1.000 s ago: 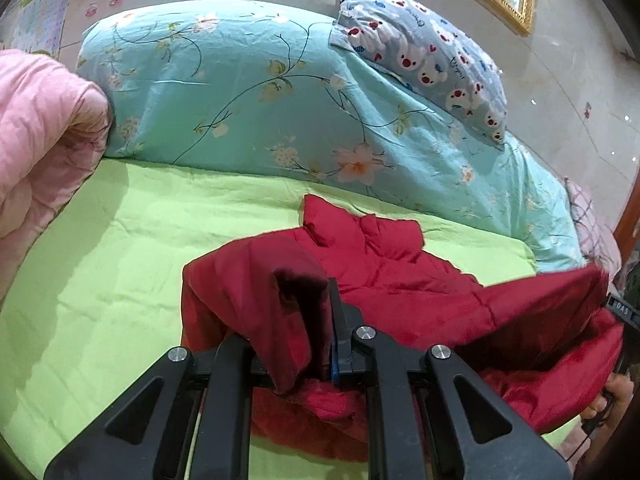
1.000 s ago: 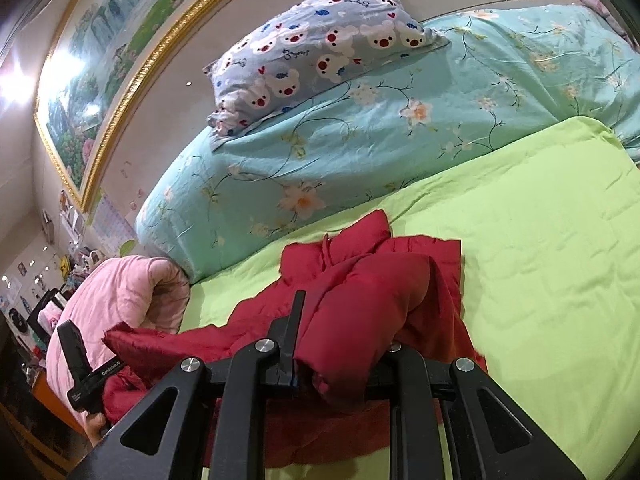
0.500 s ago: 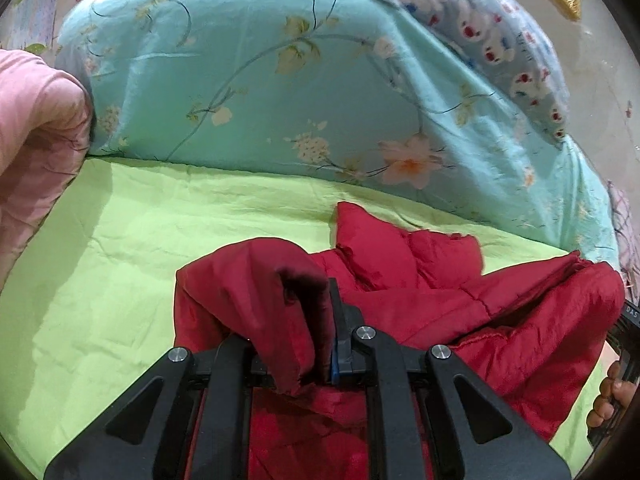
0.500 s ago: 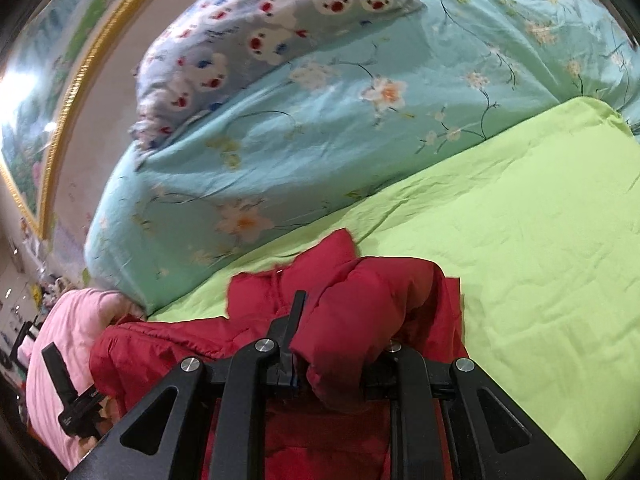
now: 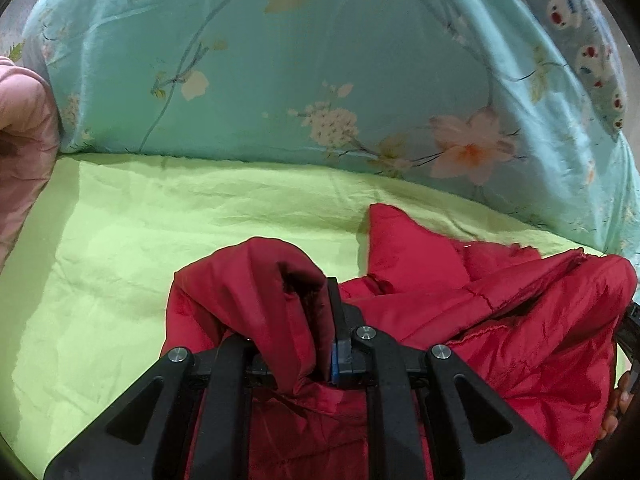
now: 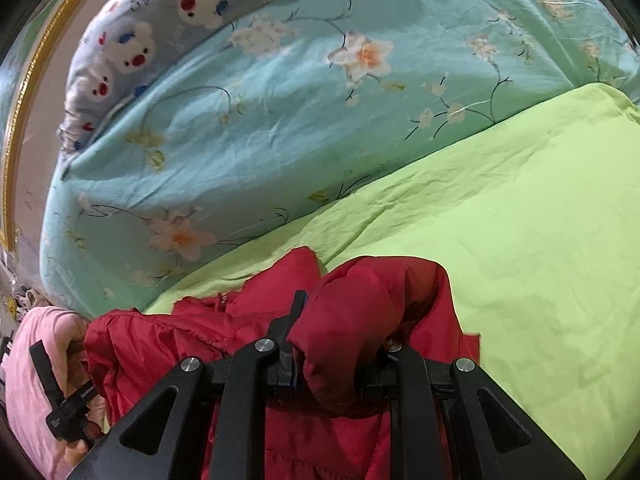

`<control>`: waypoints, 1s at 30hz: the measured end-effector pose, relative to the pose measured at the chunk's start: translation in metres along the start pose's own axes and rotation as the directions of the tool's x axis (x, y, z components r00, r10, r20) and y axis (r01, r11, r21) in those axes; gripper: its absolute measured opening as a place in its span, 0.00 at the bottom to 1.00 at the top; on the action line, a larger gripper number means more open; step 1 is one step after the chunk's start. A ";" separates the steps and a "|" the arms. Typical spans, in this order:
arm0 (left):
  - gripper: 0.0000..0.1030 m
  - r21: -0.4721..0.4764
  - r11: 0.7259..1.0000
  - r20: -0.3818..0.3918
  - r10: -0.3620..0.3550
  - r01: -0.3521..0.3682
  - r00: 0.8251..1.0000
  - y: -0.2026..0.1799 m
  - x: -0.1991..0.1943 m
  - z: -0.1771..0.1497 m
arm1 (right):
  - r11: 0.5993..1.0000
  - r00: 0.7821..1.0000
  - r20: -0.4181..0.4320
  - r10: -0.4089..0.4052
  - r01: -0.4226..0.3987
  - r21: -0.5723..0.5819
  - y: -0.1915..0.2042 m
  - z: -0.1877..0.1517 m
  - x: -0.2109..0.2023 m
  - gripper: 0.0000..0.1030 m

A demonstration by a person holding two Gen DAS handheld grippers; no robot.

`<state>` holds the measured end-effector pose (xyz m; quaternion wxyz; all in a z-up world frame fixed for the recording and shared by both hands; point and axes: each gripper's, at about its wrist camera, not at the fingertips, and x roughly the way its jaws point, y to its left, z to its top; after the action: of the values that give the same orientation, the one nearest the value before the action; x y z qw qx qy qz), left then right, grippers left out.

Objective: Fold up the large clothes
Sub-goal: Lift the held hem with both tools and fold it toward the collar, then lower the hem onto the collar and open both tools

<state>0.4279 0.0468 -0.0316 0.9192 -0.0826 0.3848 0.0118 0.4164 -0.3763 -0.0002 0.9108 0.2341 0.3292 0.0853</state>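
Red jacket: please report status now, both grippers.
Left gripper shut on red jacket. Right gripper shut on it too. Jacket bunched over green sheet. Teal quilt ahead, not touching.

Very little lettering can be read. In the right wrist view, the black handle of the left gripper [image 6: 60,396], seen at the lower left edge, carries small white print along its side, too small and blurred to make out. The grey bear-print pillow [image 6: 132,40] at the head of the bed bears faint cursive script among the bears, also illegible.
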 end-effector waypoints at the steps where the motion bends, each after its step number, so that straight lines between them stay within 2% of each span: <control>1: 0.12 -0.001 1.000 -0.010 0.002 -0.002 1.000 0.000 0.006 0.001 | 1.000 1.000 -0.006 -0.005 0.005 0.000 -0.001 0.001 0.006 0.17; 7: 0.15 0.005 1.000 -0.058 0.019 -0.019 0.998 -0.002 0.031 -0.002 | 0.999 0.999 -0.040 -0.036 0.037 0.009 -0.010 -0.005 0.036 0.19; 12: 0.18 -0.055 0.997 -0.063 -0.053 0.050 0.997 0.011 0.026 0.000 | 0.999 0.998 -0.057 -0.003 0.005 0.049 -0.021 -0.007 0.042 0.25; 18: 0.28 -0.110 0.988 -0.024 -0.108 0.104 0.994 0.024 -0.001 -0.001 | 0.993 0.996 -0.062 0.065 -0.058 0.103 -0.028 -0.004 0.037 0.32; 21: 0.35 -0.104 0.989 0.001 -0.110 0.110 0.994 0.024 -0.017 -0.001 | 0.989 0.995 -0.052 0.088 -0.081 0.124 -0.030 -0.002 0.029 0.36; 24: 0.48 -0.099 0.990 0.050 -0.099 0.104 0.994 0.029 -0.041 -0.002 | 0.990 0.995 -0.043 0.086 -0.081 0.114 -0.029 0.001 0.019 0.40; 26: 0.68 -0.100 0.993 0.105 -0.056 0.067 0.993 0.032 -0.060 -0.003 | 0.991 0.997 -0.031 0.077 -0.073 0.114 -0.029 0.003 0.014 0.44; 28: 0.72 -0.081 0.995 0.152 -0.037 0.050 0.988 0.032 -0.075 -0.004 | 0.993 0.999 0.004 0.048 -0.048 0.112 -0.030 0.006 0.003 0.55; 30: 0.72 -0.060 0.995 0.160 -0.071 0.082 0.985 0.028 -0.083 -0.005 | 0.994 0.999 0.045 0.019 -0.023 0.104 -0.030 0.009 -0.012 0.55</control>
<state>0.3640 0.0767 0.0202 0.9433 -0.1265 0.3070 -0.0042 0.4135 -0.4098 -0.0020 0.9033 0.2868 0.3107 0.0724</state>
